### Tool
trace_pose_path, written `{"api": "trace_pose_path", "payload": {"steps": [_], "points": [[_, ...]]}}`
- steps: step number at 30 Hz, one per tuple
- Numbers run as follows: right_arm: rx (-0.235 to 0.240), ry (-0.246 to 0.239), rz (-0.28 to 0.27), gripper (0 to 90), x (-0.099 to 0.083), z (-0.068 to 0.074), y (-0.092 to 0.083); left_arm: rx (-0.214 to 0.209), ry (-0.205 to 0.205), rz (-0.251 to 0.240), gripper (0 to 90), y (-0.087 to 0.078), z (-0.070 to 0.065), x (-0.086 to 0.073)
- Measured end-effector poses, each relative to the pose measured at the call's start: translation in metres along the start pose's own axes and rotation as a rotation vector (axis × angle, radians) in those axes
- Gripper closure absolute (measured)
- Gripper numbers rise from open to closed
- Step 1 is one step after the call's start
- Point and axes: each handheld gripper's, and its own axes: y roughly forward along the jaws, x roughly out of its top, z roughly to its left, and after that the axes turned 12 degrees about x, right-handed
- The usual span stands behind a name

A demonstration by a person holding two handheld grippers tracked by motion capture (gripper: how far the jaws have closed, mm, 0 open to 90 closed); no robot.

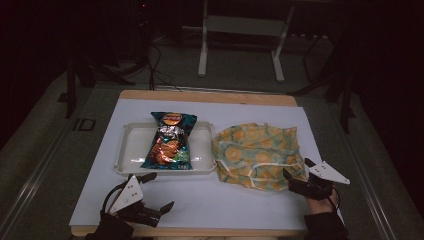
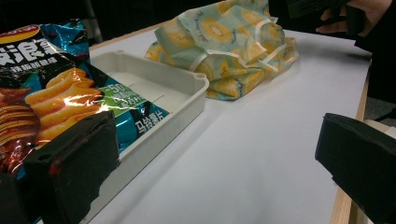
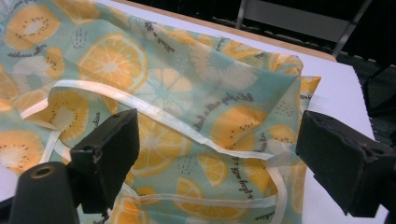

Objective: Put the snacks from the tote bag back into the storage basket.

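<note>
A blue chip bag lies lengthwise in a white tray on the white table mat. To its right sits a crumpled fabric bag printed with orange slices, with cream handles. My left gripper is open near the table's front edge, just in front of the tray's near left corner; its view shows the chip bag and tray close ahead. My right gripper is open at the fabric bag's near right corner, jaws either side of the fabric bag and a cream handle.
The white mat covers a wooden table whose front edge runs just behind my hands. Bare mat lies in front of the tray and fabric bag. A white metal stand is on the floor beyond the table.
</note>
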Motion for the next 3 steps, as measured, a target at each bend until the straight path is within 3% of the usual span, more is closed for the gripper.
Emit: {"api": "trace_pose_path", "payload": {"steps": [3], "points": [[0.003, 0.002, -0.002, 13.6, -0.0005, -0.0008, 0.0004, 0.001, 0.001, 0.0, 0.2, 0.0, 0.0001, 0.0]]}}
